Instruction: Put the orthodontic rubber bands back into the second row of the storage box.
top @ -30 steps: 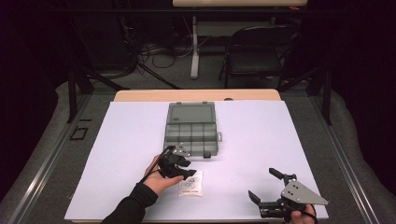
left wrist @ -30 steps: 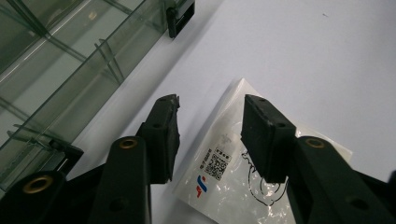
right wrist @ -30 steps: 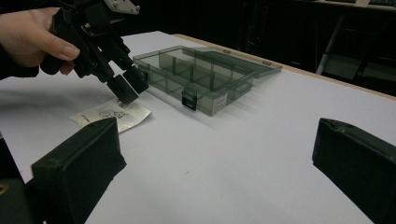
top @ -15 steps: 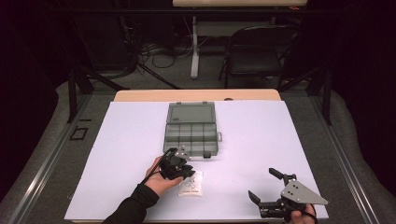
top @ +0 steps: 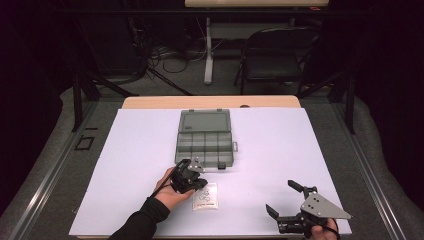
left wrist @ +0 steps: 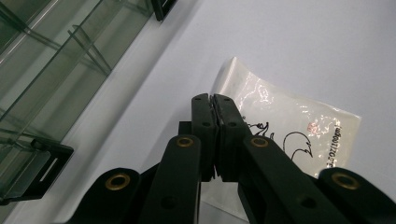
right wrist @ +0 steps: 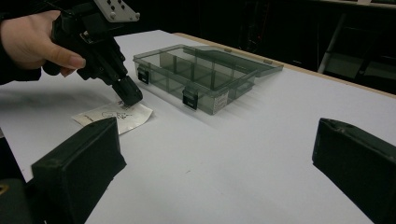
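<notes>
Left gripper [left wrist: 215, 100]: fingers just closed, pinching the upper edge of the small clear plastic bag with black printing [left wrist: 285, 126]. Bag flat on white worktop [top: 280, 145], near the open smoke-grey compartment box [top: 205, 142]. Right gripper [top: 283, 199]: fingers wide apart, nothing held.

A white-covered counter [top: 280, 145] carries an open, clear grey compartment box [top: 204, 137] near its middle, and just in front of the box lies a small clear plastic bag [top: 206, 198] with printed markings.
</notes>
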The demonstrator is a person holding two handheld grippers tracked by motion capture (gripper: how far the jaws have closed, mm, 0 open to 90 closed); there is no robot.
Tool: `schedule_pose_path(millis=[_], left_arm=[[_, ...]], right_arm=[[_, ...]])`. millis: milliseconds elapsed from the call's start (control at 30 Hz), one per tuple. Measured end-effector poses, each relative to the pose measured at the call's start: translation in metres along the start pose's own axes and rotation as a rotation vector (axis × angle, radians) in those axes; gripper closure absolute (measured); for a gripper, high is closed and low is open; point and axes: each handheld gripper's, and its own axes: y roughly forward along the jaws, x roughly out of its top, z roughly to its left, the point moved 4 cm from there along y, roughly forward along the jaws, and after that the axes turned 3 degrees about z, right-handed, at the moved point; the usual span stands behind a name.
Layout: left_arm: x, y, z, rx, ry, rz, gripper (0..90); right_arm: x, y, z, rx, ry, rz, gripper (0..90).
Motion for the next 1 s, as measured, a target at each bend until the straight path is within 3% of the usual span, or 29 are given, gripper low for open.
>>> schedule_pose_path(millis=[267,700,1000], left_arm=[[0.0,-0.003,0.002,-0.01,0.003,-0.005,89.6],[0.004,-0.032,-0.004,-0.032,0.021,-0.07,89.8],[0.01,-0.05,-0.011,-0.028,0.063,-0.095,89.8]], right_arm=[[0.0,0.0,0.0,-0.001,-0.001,0.0,0.8],[0.0,0.0,-0.001,-0.004,0.0,0.0,0.8],[0.0,0.0,-0.001,-0.005,-0.001,-0.001,0.8]])
